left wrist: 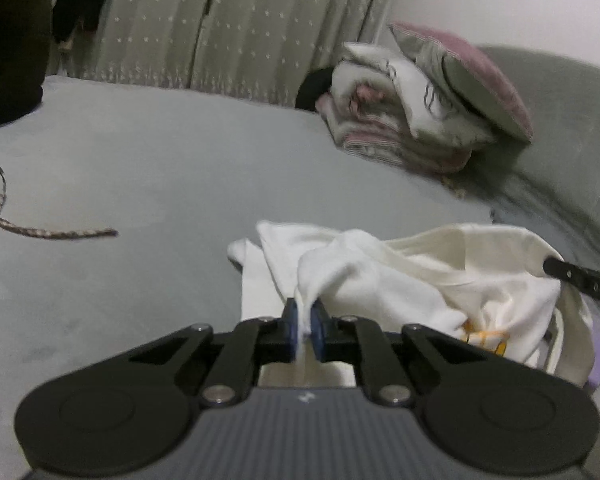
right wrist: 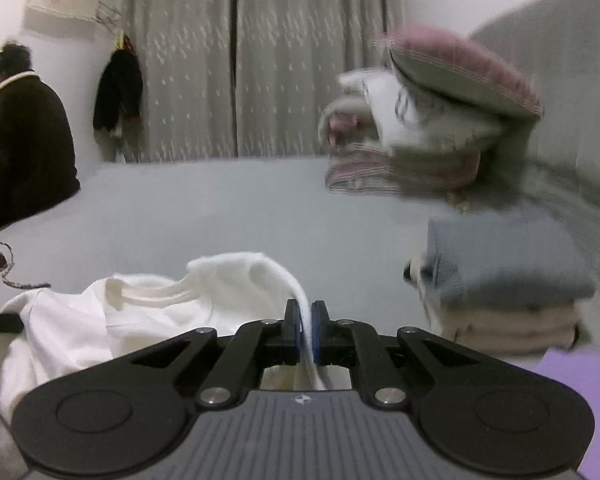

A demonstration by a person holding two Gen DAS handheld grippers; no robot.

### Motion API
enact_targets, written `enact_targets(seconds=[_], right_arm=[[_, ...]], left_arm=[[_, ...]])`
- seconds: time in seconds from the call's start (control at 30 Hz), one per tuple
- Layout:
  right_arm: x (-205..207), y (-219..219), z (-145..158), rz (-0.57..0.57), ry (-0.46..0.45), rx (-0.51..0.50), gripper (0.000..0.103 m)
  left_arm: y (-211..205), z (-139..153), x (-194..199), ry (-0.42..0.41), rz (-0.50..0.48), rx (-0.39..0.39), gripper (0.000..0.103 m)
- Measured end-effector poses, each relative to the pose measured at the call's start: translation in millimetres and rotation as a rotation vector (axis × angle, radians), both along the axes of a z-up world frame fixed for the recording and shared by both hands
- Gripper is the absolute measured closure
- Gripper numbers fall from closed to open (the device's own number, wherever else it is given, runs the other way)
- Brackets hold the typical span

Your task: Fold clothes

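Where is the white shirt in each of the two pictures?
Left wrist view: the white shirt lies low and right of centre, a fold pinched in the left gripper.
Right wrist view: the white shirt lies low and left of centre, a fold pinched in the right gripper.
Shared landmark: the pink pillow on the bedding pile, upper right in both.

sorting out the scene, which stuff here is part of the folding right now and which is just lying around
In the job: white shirt, left gripper and right gripper, both shut on it.

Lying about: folded stack, bedding pile, patterned cord, hanging dark coat.
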State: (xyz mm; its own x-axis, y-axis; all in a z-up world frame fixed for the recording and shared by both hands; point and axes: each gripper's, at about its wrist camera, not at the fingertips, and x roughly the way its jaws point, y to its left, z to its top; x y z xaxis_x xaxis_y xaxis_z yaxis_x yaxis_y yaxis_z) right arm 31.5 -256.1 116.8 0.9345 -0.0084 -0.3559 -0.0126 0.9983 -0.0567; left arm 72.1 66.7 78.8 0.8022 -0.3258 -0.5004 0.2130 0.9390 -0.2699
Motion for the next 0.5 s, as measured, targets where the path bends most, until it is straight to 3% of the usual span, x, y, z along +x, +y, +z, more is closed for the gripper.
enact_targets(seconds=[0.1,0.27,0.33,0.4,0.5], right_arm=[[-21.1,14.0,18.0,0.010,-0.121,-0.076,0.095],[-77.1,34.1,51.5,-0.021,-0.472,-0.221,0.095],[-97.5,30.7,61.5,-0.070,-0.579,-0.215,0.095],[-111.7,22.2,68.0,-0.126,-0.644,-0.183,0.097],[-111.2,5.6,69.4,-0.120,-0.590,-0.090,0.097]], left_arm=[[8.6,19.0,-10.9,-0.076,-0.014,-0.003,0.096],[27.4,52.8,-35.1,-0.193,-0.003,-0.030,0.096],[35.8,65.2,-45.3,-0.238,0.010,-0.038,0.096],[42.5,74.2,-55.1,-0.282,-0.001,-0.037,0.096],[33.5,70.7,-57.8,-0.267,-0.063,0.037,0.094]])
